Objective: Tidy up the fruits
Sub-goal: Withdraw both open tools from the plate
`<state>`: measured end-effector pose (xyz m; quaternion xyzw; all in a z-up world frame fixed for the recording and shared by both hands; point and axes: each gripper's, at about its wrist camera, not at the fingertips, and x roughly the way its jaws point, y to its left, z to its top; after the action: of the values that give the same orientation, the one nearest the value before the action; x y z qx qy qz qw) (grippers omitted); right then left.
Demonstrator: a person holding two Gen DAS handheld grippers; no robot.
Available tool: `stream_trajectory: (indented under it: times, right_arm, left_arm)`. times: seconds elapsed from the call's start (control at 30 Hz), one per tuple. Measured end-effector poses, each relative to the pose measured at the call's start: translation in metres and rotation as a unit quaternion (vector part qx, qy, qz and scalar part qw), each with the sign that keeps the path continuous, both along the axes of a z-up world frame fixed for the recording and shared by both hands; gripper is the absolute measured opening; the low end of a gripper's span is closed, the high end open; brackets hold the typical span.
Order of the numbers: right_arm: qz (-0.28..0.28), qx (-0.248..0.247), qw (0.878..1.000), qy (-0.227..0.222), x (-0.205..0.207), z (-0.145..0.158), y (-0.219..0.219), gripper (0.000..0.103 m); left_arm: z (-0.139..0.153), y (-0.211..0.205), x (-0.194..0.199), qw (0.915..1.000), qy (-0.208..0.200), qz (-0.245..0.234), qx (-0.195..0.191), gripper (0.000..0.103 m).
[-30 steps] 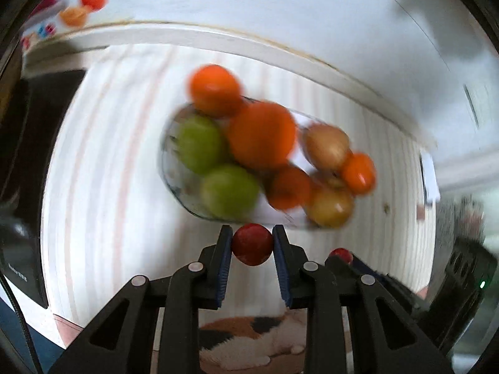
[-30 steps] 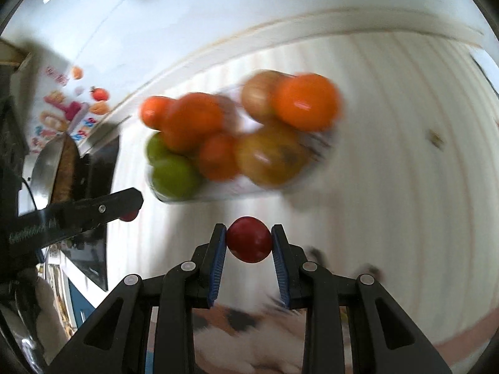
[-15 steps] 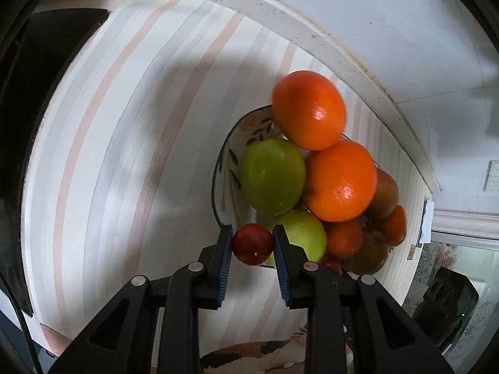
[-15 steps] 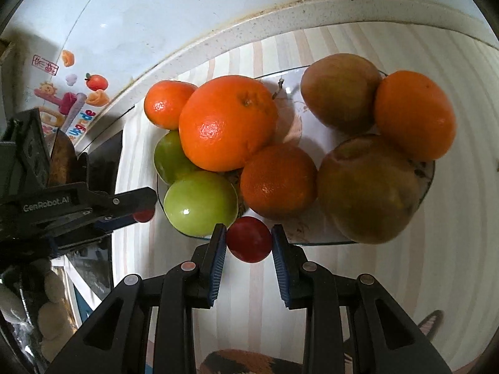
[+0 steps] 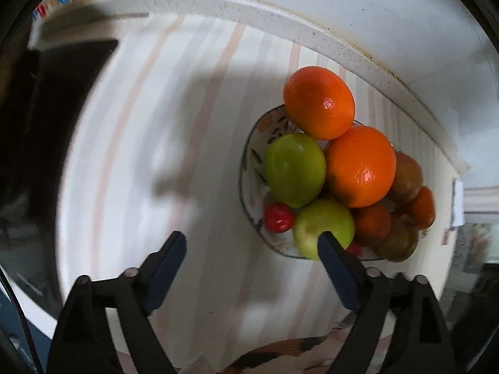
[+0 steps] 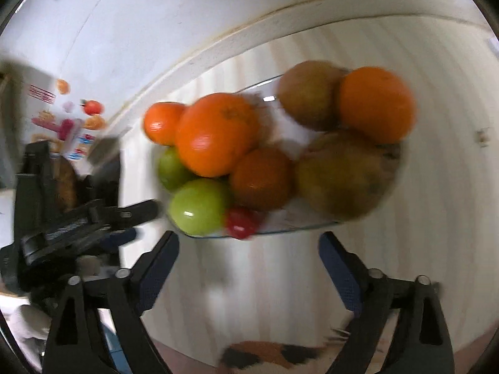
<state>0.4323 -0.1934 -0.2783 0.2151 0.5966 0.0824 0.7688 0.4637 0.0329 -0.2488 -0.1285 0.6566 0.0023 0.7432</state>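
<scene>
Both red fruits (image 5: 278,217) (image 6: 240,222) released, beyond spread jaws

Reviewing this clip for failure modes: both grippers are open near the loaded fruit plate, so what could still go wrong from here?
1. The small red fruit lies at the plate's rim beside a green apple; it might roll off onto the striped table.
2. The top orange overhangs the far rim and could tumble if the pile is nudged.
3. The open left gripper has one finger across the plate edge; withdrawing carelessly could clip it.
</scene>
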Motion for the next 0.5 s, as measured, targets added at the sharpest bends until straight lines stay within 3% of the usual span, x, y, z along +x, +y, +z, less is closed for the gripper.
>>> stream_trajectory:
  times: [0.2,0.37,0.5]
  right_arm:
    - [-0.001,-0.107,0.994,-0.009,-0.015,0.024,-0.017,0.097]
    - [0.008,-0.165,0.986,-0.032,-0.024,0.048,-0.022,0.099]
    - [0.015,-0.174,0.983,-0.052,-0.031,0.066,-0.026,0.099]
  left_arm:
    - [0.020,-0.020,-0.031,0.9956,-0.035,-0.040,0.077,0.090]
    - [0.039,-0.038,-0.052,0.9914,-0.064,-0.055,0.100,0.096]
    - [0.061,-0.055,-0.067,0.9897,-0.088,-0.050,0.101,0.097]
